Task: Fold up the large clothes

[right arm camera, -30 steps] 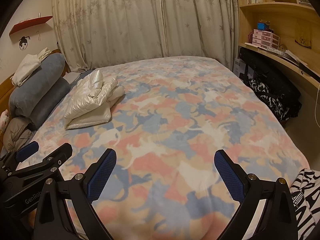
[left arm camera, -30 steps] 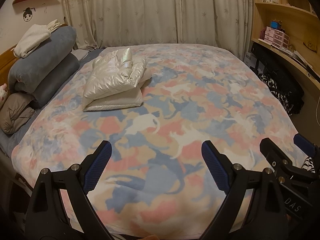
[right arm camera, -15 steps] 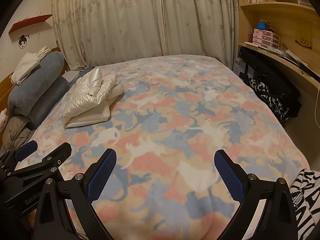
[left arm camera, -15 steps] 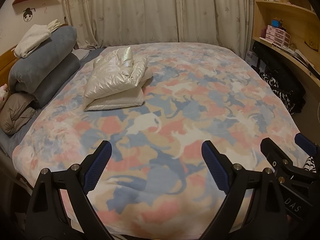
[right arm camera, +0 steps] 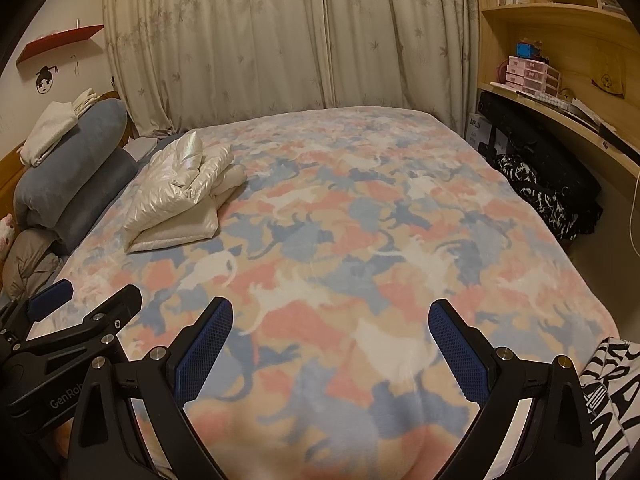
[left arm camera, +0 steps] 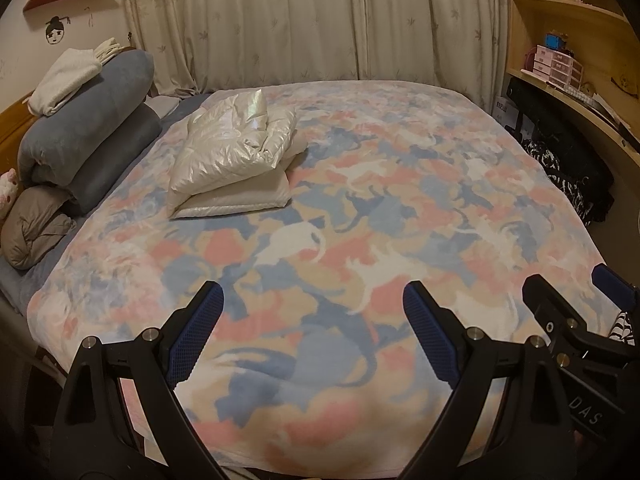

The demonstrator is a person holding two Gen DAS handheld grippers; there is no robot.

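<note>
Left gripper (left arm camera: 312, 308) & right gripper (right arm camera: 330, 324): jaws wide, empty, above bed (left arm camera: 400, 208). Folded white jacket (left arm camera: 236, 160) near pillows (left arm camera: 88, 136).

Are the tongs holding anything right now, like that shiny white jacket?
No, nothing is held. The left tongs and the right tongs are both wide open over the blanket. The folded jacket lies far off, untouched.

Before you: a matt, fleecy cloth blanket (left arm camera: 360, 208) with a cat print; a folded quilted jacket (left arm camera: 236, 152) of glossy, pearly fabric; soft plush grey-blue bolsters (left arm camera: 88, 128); thin, matt patterned curtains (left arm camera: 312, 20); pale smooth wooden shelving (right arm camera: 560, 40). Your gripper pads (right arm camera: 204, 348) are blue, finely textured.
</note>
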